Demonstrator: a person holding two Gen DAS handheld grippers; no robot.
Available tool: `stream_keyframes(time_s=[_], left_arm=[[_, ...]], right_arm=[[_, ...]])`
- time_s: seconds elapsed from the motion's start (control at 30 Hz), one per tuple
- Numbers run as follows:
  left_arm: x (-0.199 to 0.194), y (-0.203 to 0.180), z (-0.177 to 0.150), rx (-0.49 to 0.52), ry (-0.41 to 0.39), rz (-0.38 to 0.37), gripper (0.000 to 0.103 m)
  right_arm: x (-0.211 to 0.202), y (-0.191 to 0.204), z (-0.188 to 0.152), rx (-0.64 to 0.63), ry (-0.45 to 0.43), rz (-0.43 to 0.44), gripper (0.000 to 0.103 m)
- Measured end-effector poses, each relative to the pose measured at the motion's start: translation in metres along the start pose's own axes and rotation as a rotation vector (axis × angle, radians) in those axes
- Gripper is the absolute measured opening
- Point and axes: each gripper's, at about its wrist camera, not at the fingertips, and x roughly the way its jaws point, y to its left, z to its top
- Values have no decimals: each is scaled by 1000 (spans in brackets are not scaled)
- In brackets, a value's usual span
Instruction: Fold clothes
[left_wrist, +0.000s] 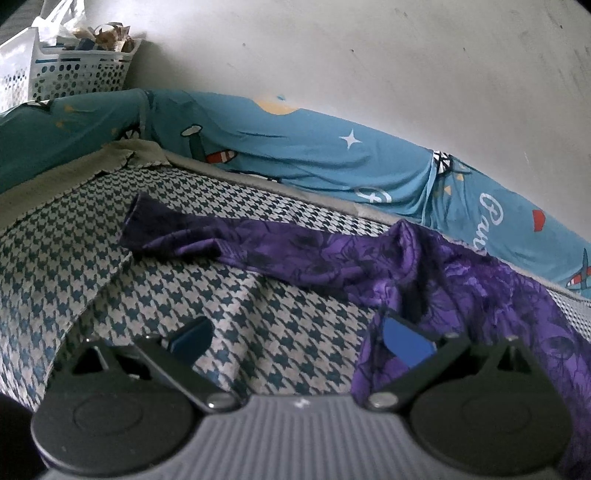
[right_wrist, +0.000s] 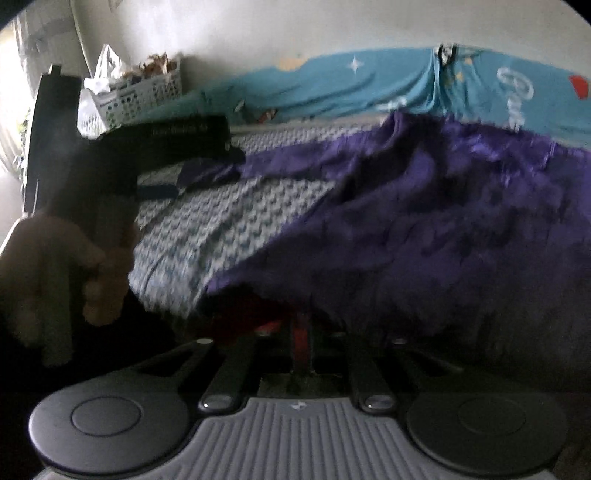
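Purple floral garment (left_wrist: 424, 269): spread over houndstooth bedcover (left_wrist: 221, 306), sleeve extended far left; judged light, limp, slippery, best taken at hems. Left gripper (left_wrist: 295, 338): jaws spread, empty. Right gripper (right_wrist: 301, 328): jaws pressed together, near hem pinched
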Motion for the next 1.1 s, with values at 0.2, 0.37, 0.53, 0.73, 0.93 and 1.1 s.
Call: stream_keyframes(time_s=[0.2, 0.37, 0.53, 0.73, 0.93, 1.1], left_arm=[[3, -4, -3, 14, 16, -6, 103], [4, -6, -2, 17, 26, -4, 103], [5, -9, -3, 31, 31, -8, 103], [5, -9, -3, 30, 37, -8, 103], [6, -8, -3, 29, 40, -10, 103], [6, -7, -1, 18, 40, -8, 103]], right_arm=[[18, -3, 8, 8, 2, 9, 22], [26, 4, 6, 24, 17, 64, 38], [43, 17, 5, -19, 29, 58, 38], [58, 32, 0, -154, 8, -26, 26], [53, 27, 4, -129, 26, 9, 7], [29, 37, 8, -115, 69, 204, 7]])
